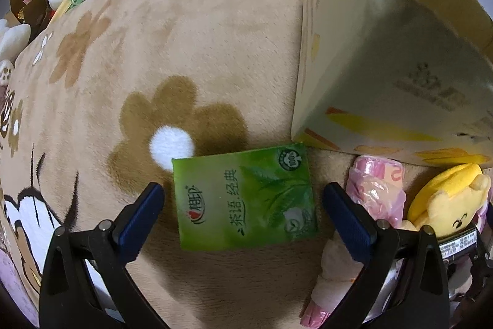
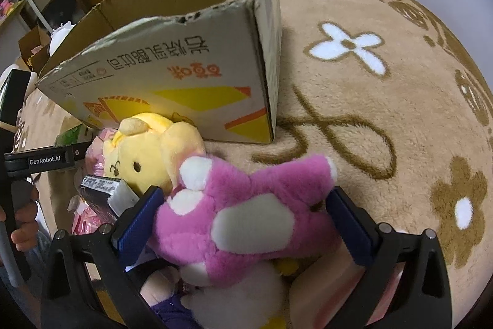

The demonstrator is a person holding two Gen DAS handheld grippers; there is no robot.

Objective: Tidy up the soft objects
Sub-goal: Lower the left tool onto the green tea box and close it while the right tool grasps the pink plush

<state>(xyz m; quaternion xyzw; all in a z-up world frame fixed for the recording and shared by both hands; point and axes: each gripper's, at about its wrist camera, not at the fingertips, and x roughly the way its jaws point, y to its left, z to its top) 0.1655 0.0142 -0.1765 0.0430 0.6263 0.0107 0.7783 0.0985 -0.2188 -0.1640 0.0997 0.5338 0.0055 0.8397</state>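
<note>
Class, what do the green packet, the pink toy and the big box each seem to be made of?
Green packet: likely thin plastic film, glossy, printed.
Pink toy: plush fabric, fluffy pile.
Box: corrugated cardboard, matte, with a torn, ragged rim.

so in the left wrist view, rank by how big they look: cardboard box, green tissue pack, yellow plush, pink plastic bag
1. cardboard box
2. green tissue pack
3. yellow plush and pink plastic bag: look alike, both partly hidden, so not ranked.
</note>
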